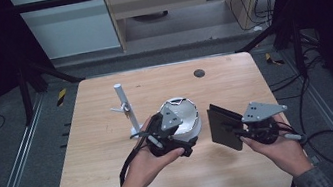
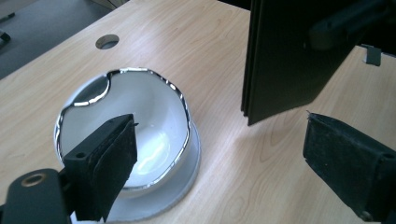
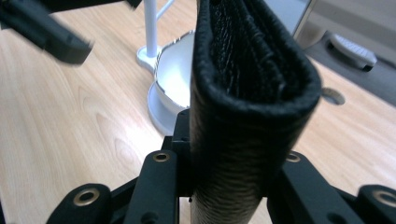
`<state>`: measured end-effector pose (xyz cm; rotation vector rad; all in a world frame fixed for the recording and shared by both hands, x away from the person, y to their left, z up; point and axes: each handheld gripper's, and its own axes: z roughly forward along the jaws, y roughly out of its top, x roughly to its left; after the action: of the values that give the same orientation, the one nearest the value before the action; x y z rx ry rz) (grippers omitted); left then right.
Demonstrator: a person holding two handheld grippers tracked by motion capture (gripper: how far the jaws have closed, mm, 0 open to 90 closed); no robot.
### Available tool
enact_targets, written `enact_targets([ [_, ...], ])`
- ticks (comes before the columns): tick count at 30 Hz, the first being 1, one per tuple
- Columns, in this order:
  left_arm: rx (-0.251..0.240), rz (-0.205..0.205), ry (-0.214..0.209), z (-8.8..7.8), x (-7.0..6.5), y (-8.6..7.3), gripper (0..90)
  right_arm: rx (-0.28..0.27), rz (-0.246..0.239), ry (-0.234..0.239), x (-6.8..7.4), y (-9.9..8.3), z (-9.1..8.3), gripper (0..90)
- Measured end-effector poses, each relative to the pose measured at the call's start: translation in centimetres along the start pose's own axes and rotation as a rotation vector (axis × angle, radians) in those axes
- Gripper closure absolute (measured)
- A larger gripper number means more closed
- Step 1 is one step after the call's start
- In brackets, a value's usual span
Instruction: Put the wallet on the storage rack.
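A black folded leather wallet (image 1: 223, 126) stands upright above the table, and my right gripper (image 1: 241, 129) is shut on its lower edge. In the right gripper view the wallet (image 3: 247, 93) rises between the jaws with its fold toward the camera. A white bowl (image 1: 183, 116) with a wavy chrome rim sits on a white saucer at the table's middle. My left gripper (image 1: 182, 139) hovers at the bowl's near side, open, with nothing between its pads. In the left gripper view the bowl (image 2: 130, 130) lies behind the left pad and the wallet (image 2: 285, 60) hangs at upper right.
A white stand (image 1: 126, 107) with a post and small side arms is just left of the bowl. A round hole (image 1: 199, 73) is in the wooden table (image 1: 118, 182) near its far edge. Cables trail off to the right, past the table's edge.
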<state>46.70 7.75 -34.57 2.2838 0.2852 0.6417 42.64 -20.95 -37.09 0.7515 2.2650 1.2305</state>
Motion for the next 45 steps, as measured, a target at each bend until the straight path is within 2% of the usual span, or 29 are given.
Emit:
enact_targets([
  [11,0.025,-0.02,0.024,-1.8,0.2,-5.1,8.8,-0.063,0.008,-0.038,0.4,2.8,-0.2,71.3],
  [14,0.026,-0.031,0.029,-2.6,0.4,-7.0,8.8,-0.074,0.006,-0.044,0.6,3.6,-0.1,71.3],
  [22,0.052,-0.033,0.072,-4.5,0.0,-12.1,8.5,-0.143,0.003,-0.054,1.7,6.0,0.4,71.3],
  [26,0.068,-0.036,0.11,-5.2,0.3,-15.0,7.9,-0.181,0.005,-0.063,2.4,7.8,1.6,71.5],
  [29,0.086,-0.049,0.149,-5.8,0.6,-16.9,7.9,-0.2,0.013,-0.071,2.8,9.0,2.9,71.4],
  [30,0.104,-0.05,0.173,-6.2,0.8,-17.7,7.9,-0.205,0.017,-0.073,2.9,9.2,3.2,71.4],
  [33,0.116,-0.031,0.196,-7.0,1.5,-18.7,7.7,-0.212,0.022,-0.087,3.0,10.0,4.7,71.4],
  [36,0.135,-0.061,0.216,-7.6,2.0,-19.9,7.8,-0.229,0.046,-0.096,3.0,10.3,5.6,71.5],
  [38,0.143,-0.06,0.221,-7.8,2.4,-20.4,7.8,-0.236,0.057,-0.1,3.1,10.4,6.2,71.5],
  [42,0.151,-0.091,0.233,-7.8,2.5,-21.1,7.8,-0.234,0.064,-0.103,3.3,10.3,7.6,71.5],
  [45,0.15,-0.099,0.236,-7.8,2.4,-21.2,7.8,-0.229,0.076,-0.103,3.2,10.2,8.8,71.5],
])
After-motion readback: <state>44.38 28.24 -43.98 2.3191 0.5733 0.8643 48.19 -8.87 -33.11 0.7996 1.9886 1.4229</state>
